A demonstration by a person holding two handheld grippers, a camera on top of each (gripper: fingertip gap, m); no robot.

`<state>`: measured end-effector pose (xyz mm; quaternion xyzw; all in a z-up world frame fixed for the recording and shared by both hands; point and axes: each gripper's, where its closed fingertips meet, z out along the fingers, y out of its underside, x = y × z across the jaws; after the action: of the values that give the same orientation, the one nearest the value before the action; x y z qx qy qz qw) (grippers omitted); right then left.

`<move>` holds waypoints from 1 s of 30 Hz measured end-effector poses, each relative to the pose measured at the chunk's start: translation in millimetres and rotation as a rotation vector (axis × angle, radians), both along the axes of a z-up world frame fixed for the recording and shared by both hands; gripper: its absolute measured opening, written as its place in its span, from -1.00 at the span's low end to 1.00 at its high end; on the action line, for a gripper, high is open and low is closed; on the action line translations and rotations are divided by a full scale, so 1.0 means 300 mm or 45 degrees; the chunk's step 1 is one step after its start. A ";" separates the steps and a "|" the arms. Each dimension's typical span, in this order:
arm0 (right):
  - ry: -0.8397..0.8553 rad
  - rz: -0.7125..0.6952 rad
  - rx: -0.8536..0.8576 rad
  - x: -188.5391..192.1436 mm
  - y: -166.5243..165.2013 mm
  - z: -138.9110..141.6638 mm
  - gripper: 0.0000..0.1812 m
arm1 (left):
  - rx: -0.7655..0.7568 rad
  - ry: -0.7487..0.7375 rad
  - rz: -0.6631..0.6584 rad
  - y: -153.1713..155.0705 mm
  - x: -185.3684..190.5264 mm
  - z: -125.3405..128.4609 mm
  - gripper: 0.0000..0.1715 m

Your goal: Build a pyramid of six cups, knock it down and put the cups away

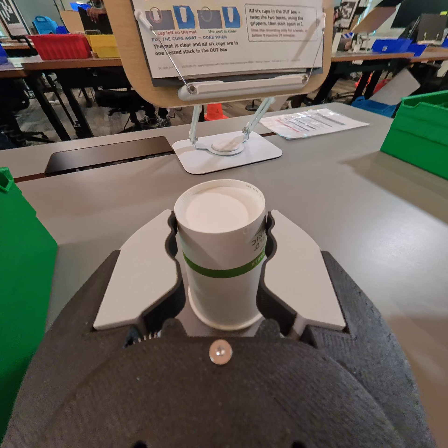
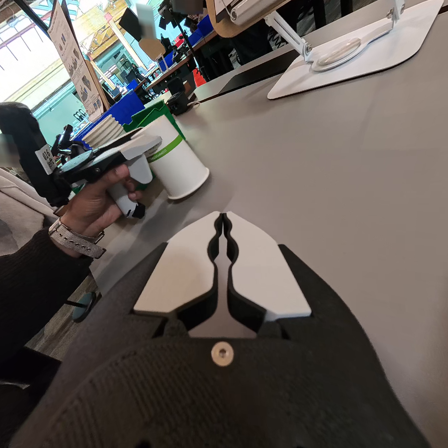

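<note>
One white paper cup (image 1: 219, 244), upside down on the grey table (image 1: 339, 218), sits clamped between the left gripper (image 1: 220, 224) fingers; a green bin (image 1: 419, 135) stands at two o'clock. Over bare table, the right gripper (image 2: 222, 215) is pinched together, empty.

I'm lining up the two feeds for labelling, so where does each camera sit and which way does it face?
Left wrist view: on the left tool, facing across the grey table toward a document stand; its fingers close on an upside-down paper cup.
Right wrist view: on the right tool, shut and empty, tilted, looking left at a hand.
Shared: cup, stand, table, green bin.
</note>
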<state>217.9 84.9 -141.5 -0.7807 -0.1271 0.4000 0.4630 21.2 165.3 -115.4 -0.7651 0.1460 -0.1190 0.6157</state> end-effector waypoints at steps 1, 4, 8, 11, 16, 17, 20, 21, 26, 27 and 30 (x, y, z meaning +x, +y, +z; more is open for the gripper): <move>0.000 -0.002 0.000 0.002 0.001 0.000 -1.00 | 0.002 -0.020 0.005 0.000 -0.006 0.005 -0.17; 0.008 -0.004 -0.010 0.005 0.005 -0.004 -1.00 | -0.003 -0.036 0.005 0.001 -0.015 0.007 -0.17; 0.010 0.003 -0.017 0.001 0.004 -0.008 -1.00 | 0.002 0.015 -0.002 0.002 -0.004 -0.002 -0.17; 0.007 0.008 -0.017 -0.002 0.002 -0.009 -1.00 | 0.009 0.066 -0.025 0.000 0.017 -0.013 -0.17; 0.012 0.010 -0.023 -0.003 0.002 -0.010 -1.00 | 0.012 0.080 -0.091 -0.012 0.057 -0.020 -0.10; 0.012 0.010 -0.023 -0.003 0.002 -0.010 -1.00 | 0.012 0.078 -0.092 -0.012 0.058 -0.019 -0.08; 0.010 0.009 -0.022 -0.002 0.002 -0.010 -1.00 | -0.016 0.057 -0.091 -0.012 0.054 -0.025 0.02; 0.010 0.009 -0.023 -0.002 0.002 -0.011 -1.00 | -0.031 0.046 -0.091 -0.012 0.052 -0.029 0.04; 0.006 0.008 -0.024 0.001 0.002 -0.013 -1.00 | -0.094 0.047 -0.120 -0.027 0.040 -0.028 0.06; 0.006 0.006 -0.024 0.002 0.003 -0.013 -1.00 | -0.110 0.066 -0.127 -0.032 0.032 -0.032 0.06; 0.008 0.003 -0.028 0.006 0.006 -0.014 -1.00 | -0.174 0.098 -0.157 -0.042 0.005 -0.060 0.04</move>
<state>219.7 86.8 -145.7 -0.7843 -0.1220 0.4045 0.4542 22.6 152.6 -133.5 -0.7990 0.2080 -0.1367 0.5474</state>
